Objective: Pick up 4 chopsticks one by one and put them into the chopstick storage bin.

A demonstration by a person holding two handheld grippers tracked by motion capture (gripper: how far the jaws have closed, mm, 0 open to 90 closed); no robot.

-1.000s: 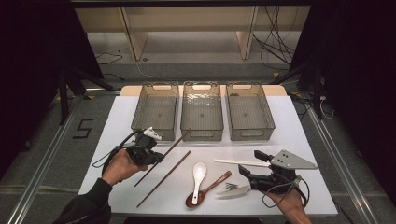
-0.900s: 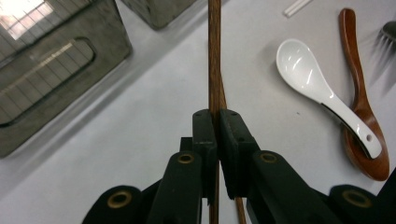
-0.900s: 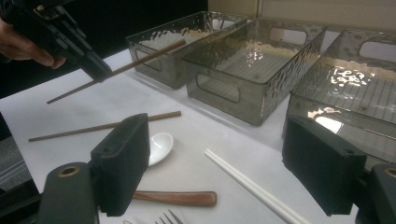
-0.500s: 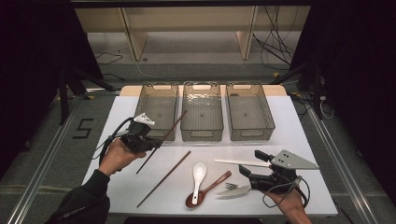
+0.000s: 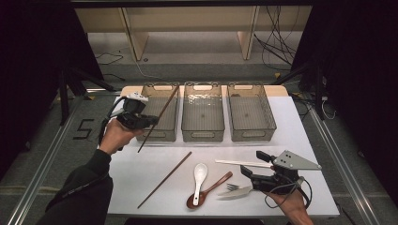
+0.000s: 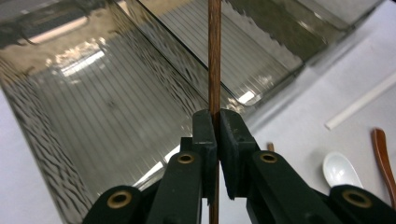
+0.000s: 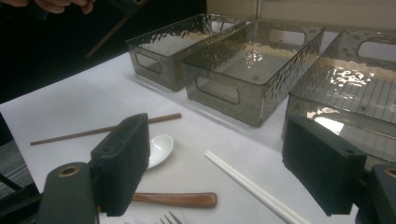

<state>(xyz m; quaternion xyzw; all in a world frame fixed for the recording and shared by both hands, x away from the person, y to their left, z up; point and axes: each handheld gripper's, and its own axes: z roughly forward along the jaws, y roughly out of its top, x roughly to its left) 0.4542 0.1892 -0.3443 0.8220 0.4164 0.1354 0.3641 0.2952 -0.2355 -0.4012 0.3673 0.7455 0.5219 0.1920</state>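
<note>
Since half a second ago, moved up and forward with the left gripper [image 5: 151, 121], now above the left bin [image 5: 158, 114]. Jaws closed tight on the brown chopstick [image 5: 158, 118], held near its middle, tilted over the bin. Should lower first, turn the stick along the bin's length, then release gently, so no end catches the rim. Right gripper [image 5: 249, 178] resting wide open and empty near the white chopsticks [image 5: 241, 163].

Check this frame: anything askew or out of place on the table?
Nothing damaged or spilled. The brown chopstick pair is split: one is clamped in the left gripper, slanting over the left bin; the other lies alone on the table.
</note>
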